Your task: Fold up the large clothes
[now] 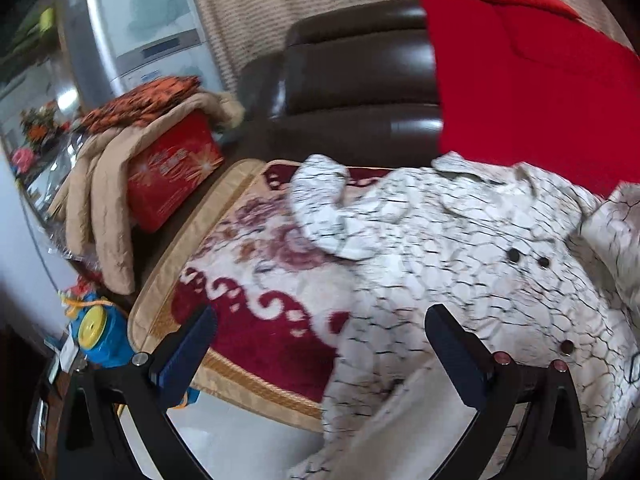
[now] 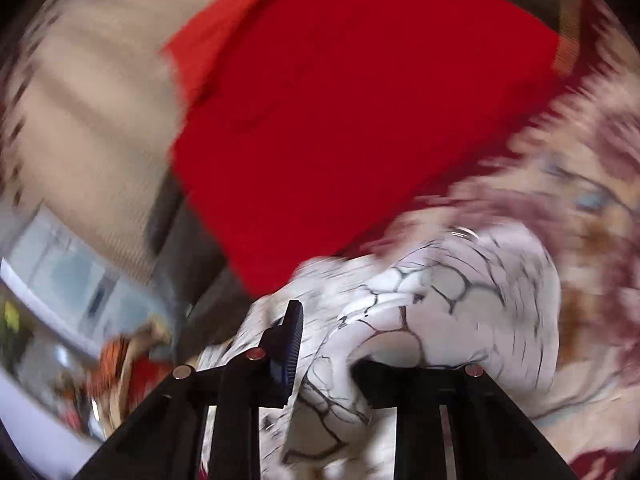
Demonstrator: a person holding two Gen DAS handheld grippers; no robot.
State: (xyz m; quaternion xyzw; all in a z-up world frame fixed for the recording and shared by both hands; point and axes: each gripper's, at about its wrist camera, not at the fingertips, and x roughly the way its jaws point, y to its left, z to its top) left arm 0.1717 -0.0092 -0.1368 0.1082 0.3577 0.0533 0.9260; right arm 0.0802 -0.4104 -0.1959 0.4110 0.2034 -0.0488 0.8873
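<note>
A white jacket with a black crackle pattern (image 1: 460,240) lies spread on a red and cream floral sofa cover (image 1: 256,240); its dark buttons and one folded sleeve show. My left gripper (image 1: 320,332) is open just above the jacket's lower left part and holds nothing. In the right wrist view my right gripper (image 2: 320,344) is shut on a bunched fold of the same jacket (image 2: 440,300); the cloth hides the right finger. That view is motion-blurred.
A red cushion (image 1: 528,80) leans on the dark brown leather sofa back (image 1: 352,80). A red box (image 1: 172,172) under a beige coat (image 1: 104,200) sits on the left. A blue and yellow toy (image 1: 100,336) lies below it. A grey appliance (image 1: 140,20) stands behind.
</note>
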